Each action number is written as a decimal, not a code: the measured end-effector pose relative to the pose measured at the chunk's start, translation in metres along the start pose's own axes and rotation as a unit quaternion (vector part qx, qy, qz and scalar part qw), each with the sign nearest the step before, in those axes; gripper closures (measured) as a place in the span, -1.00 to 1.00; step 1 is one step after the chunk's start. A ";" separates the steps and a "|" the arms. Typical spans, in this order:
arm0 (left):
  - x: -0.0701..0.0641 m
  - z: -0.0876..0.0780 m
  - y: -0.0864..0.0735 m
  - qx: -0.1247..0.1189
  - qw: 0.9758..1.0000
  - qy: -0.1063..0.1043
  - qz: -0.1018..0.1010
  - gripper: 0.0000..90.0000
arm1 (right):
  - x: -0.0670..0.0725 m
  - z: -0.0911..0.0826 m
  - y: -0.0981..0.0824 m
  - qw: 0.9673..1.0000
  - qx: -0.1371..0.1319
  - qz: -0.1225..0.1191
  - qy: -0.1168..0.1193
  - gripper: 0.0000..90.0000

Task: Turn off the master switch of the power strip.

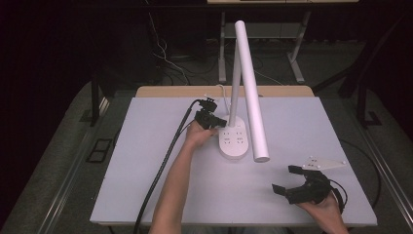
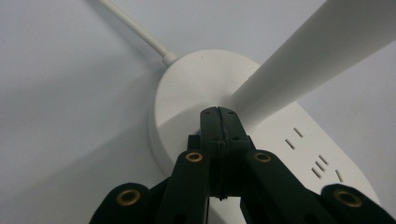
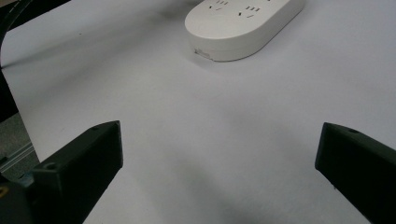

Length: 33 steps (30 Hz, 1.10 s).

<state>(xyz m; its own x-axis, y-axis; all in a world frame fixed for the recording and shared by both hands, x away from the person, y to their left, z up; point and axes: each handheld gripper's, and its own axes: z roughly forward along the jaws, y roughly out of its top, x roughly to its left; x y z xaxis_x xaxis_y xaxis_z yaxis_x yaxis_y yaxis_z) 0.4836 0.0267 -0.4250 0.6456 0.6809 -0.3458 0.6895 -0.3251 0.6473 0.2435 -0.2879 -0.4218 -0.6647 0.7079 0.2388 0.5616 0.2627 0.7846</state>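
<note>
Now | left gripper (image 2: pixel 218 114) jaws closed, tips on lamp base (image 2: pixel 196 88) | right gripper (image 1: pixel 288 179) wide open, empty

White desk lamp (image 1: pixel 233 139) (socketed base) mid-table

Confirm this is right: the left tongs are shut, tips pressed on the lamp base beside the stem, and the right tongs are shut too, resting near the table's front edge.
Not quite. The right tongs are open: the right gripper view shows both jaws spread wide over bare table. The left tongs are indeed shut, tips on the lamp base beside the stem.
</note>
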 end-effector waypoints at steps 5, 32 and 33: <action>-0.001 -0.002 -0.001 -0.022 0.999 -0.002 -0.027 1.00 | 0.001 0.000 0.000 1.000 0.003 -0.001 0.001 -1.00; -0.007 -0.049 0.001 -0.058 0.998 -0.018 0.033 0.94 | -0.003 -0.003 0.000 1.000 -0.006 0.003 -0.002 -1.00; -0.007 -0.052 0.001 -0.055 0.998 -0.014 0.041 0.93 | -0.003 -0.003 0.000 1.000 -0.006 0.003 -0.002 -1.00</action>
<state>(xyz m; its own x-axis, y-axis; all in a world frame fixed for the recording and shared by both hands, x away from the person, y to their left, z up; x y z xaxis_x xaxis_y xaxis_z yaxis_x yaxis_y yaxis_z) 0.4622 0.0555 -0.3869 0.7080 0.6362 -0.3067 0.5952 -0.3037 0.7439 0.2442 -0.2922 -0.4209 -0.6598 0.7118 0.2407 0.5594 0.2514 0.7898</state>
